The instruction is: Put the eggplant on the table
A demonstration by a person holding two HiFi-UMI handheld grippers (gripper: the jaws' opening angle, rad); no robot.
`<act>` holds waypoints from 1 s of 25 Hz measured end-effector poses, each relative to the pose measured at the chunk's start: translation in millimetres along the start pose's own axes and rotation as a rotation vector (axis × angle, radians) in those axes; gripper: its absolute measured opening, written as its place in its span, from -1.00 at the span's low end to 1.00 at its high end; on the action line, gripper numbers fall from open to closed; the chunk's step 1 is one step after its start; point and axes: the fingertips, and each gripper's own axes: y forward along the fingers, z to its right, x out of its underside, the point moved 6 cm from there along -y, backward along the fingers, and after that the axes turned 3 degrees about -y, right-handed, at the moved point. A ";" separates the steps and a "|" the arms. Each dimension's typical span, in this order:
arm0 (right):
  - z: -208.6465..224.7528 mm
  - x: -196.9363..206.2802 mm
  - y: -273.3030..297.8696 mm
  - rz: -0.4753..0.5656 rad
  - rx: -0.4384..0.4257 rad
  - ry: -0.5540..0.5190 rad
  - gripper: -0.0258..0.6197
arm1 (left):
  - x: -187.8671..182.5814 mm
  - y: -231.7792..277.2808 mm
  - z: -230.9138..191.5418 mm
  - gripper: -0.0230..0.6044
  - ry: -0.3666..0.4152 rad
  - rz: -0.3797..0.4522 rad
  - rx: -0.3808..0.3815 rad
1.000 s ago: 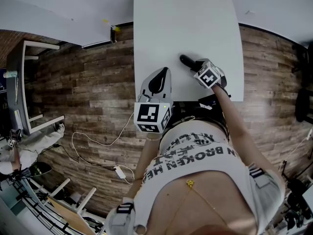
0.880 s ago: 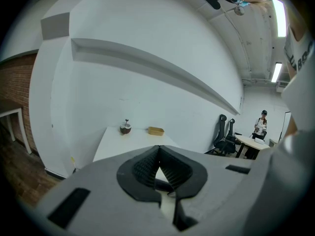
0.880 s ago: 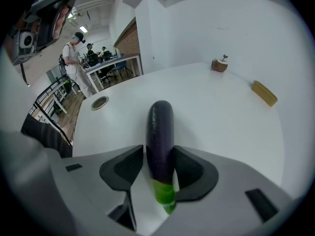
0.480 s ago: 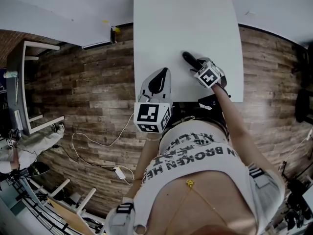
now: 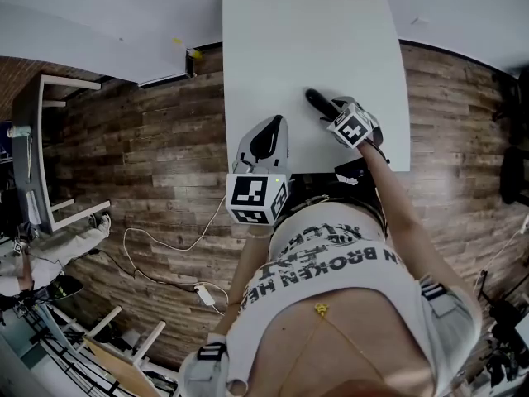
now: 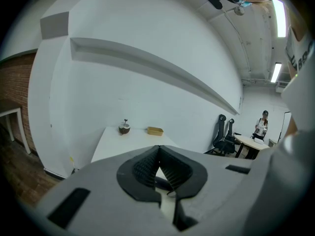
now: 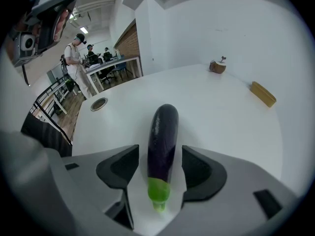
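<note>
Right gripper (image 7: pixel 160 154): jaws were opening, with the eggplant (image 7: pixel 162 136) between them. A gap showed on both sides, so the pads weren't pressing on it. It looked released, not gripped.

The eggplant was lying flat on the white table (image 5: pixel 273 56), in the near half toward the right edge. I'd call the placement itself basically done.

Key geometry, right gripper view: the eggplant's long axis ran 6 to 12 o'clock, in line with the jaws. The green stem end sat at 6, deep in the throat of the gripper. The dark rounded tip pointed to 12, well past the fingertips. In the head view it stuck out from that gripper toward about 10 o'clock.

My read: the exit should be straight back along that axis, toward 6, or lifting clear. Any sideways drift would likely clip the eggplant with a pad and roll it.

Left gripper (image 6: pixel 158 156): jaws together, nothing between them. It hung at the table's near edge, at about 8 o'clock from the right gripper and well apart from the eggplant. The right hand was plainly the nearer one.

A small brown round object (image 7: pixel 217 66) and a yellow block (image 7: pixel 263 93) sat at the far end, out of the way.
</note>
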 end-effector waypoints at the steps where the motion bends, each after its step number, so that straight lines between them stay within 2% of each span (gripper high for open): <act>1: 0.3 0.5 -0.1 0.001 -0.006 0.002 -0.15 | 0.3 0.7 0.3 -0.93 0.001 0.000 0.001; 7: 1.1 -1.9 -10.7 0.017 -0.021 0.035 -0.15 | -0.9 2.1 1.6 -0.93 0.004 0.000 0.009; 25: -2.4 -22.1 -52.8 0.118 -0.063 -0.020 -0.14 | -3.8 5.7 12.1 -0.93 0.036 -0.003 0.041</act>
